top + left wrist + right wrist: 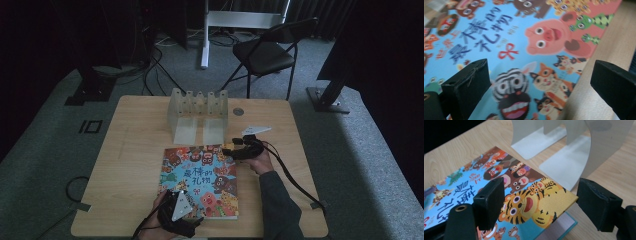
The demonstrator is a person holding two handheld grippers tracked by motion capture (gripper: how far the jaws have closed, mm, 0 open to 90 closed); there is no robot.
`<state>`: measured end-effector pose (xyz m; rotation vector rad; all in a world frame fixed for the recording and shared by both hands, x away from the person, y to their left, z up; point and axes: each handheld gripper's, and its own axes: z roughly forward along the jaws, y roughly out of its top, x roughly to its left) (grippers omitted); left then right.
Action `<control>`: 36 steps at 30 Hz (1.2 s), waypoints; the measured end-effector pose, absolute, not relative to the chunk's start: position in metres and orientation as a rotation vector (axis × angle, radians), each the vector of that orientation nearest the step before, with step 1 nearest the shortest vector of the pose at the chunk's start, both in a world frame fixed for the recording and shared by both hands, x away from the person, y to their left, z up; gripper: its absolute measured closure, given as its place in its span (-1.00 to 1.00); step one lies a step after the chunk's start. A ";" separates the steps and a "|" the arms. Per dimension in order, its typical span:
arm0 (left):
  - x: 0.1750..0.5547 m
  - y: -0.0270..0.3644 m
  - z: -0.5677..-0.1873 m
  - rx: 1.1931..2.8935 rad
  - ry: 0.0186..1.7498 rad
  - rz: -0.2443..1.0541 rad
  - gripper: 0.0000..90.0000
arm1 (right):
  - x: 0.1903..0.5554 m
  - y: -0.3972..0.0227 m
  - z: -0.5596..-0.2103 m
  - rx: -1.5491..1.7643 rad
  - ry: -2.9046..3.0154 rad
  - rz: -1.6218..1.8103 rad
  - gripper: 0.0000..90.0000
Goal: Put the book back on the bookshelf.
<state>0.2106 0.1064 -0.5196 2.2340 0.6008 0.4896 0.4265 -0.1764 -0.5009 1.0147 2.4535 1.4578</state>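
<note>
A colourful picture book (200, 180) with cartoon animals lies flat at the front middle of the wooden table (135, 150). My left gripper (176, 194) is at the book's near left corner, open. In the left gripper view its jaws (539, 75) straddle the book (524, 37) near its edge, pressing nothing. My right gripper (233, 147) is at the far right corner, open. In the right gripper view (540, 192) the tiger corner of the cover (549, 205) sits slightly raised between the wide jaws, untouched.
A pale set of bookends (197, 112) stands at the back middle of the table, close behind the book's far edge (579, 152). A black folding chair (265, 55) stands on the floor beyond the table. Cables trail from both grippers.
</note>
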 end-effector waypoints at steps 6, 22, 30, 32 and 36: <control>0.210 0.100 -0.522 2.267 0.583 0.524 -0.96 | 0.425 -0.174 -0.490 0.985 2.439 1.476 -0.49; 0.215 0.092 -0.527 2.233 0.613 0.634 -0.89 | 0.424 -0.172 -0.476 0.966 2.431 1.508 -0.49; 0.211 0.095 -0.521 2.194 0.599 0.667 -0.84 | 0.424 -0.172 -0.475 0.978 2.426 1.505 -0.47; 0.210 0.097 -0.519 2.179 0.602 0.664 -0.83 | 0.423 -0.172 -0.475 0.992 2.433 1.485 -0.48; 0.210 0.099 -0.516 2.168 0.601 0.672 -0.83 | 0.422 -0.172 -0.475 1.001 2.452 1.455 -0.47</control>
